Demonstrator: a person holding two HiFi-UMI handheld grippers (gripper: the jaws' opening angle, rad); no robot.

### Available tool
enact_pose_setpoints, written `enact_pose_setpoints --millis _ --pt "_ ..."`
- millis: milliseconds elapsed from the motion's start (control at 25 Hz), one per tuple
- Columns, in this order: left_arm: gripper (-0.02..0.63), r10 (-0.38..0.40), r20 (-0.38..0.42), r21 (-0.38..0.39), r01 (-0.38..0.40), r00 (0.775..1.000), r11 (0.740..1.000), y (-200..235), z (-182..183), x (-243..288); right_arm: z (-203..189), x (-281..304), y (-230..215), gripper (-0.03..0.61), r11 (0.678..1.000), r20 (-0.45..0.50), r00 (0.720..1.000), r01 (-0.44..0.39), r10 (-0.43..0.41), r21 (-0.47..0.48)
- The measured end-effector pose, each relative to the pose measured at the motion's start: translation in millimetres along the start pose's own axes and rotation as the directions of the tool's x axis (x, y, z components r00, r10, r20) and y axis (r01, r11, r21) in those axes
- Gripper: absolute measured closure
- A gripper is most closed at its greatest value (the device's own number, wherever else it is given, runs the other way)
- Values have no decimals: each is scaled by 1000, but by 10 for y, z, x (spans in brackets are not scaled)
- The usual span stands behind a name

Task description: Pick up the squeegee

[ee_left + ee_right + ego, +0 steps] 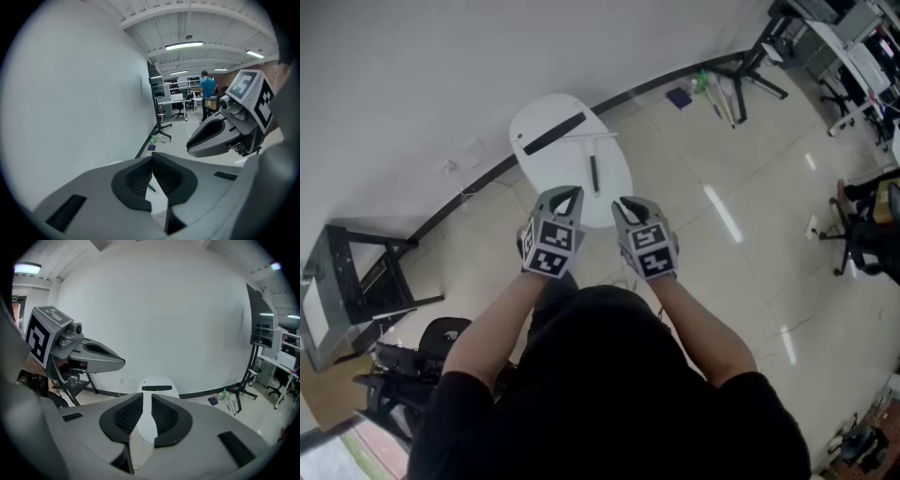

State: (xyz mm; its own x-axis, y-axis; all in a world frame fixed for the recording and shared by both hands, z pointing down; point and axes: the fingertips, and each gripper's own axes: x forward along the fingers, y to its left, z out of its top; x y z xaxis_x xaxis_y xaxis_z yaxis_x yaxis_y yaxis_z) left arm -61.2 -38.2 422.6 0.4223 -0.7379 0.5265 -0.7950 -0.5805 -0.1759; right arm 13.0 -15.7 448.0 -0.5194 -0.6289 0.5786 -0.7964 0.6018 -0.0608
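On a small white oval table [546, 167] by the wall lies the squeegee [551, 134], a long black blade with a thin white rod beside it. A slim dark pen-like thing [593, 174] lies nearer me. Both grippers hover side by side over the table's near edge, apart from the squeegee. My left gripper [567, 199] [151, 161] has its tips touching, with nothing between them. My right gripper [625, 208] [147, 399] shows a narrow gap and holds nothing. Through that gap the table [159, 382] and the squeegee [157, 388] show ahead.
A black-framed stand [356, 281] and a chair base [431, 347] are at the left on the tiled floor. Stand legs [755, 66] and small items [698, 86] lie by the wall at the upper right. Office chairs [862, 225] are at the right. A person [207, 89] stands far off.
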Motion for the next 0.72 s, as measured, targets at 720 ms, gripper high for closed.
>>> enact_pose_setpoints --millis 720 --pt "609 -201 -200 -38 197 959 980 1281 -778 2186 -289 2839 -1033 441 971 -252 966 114 -59 209"
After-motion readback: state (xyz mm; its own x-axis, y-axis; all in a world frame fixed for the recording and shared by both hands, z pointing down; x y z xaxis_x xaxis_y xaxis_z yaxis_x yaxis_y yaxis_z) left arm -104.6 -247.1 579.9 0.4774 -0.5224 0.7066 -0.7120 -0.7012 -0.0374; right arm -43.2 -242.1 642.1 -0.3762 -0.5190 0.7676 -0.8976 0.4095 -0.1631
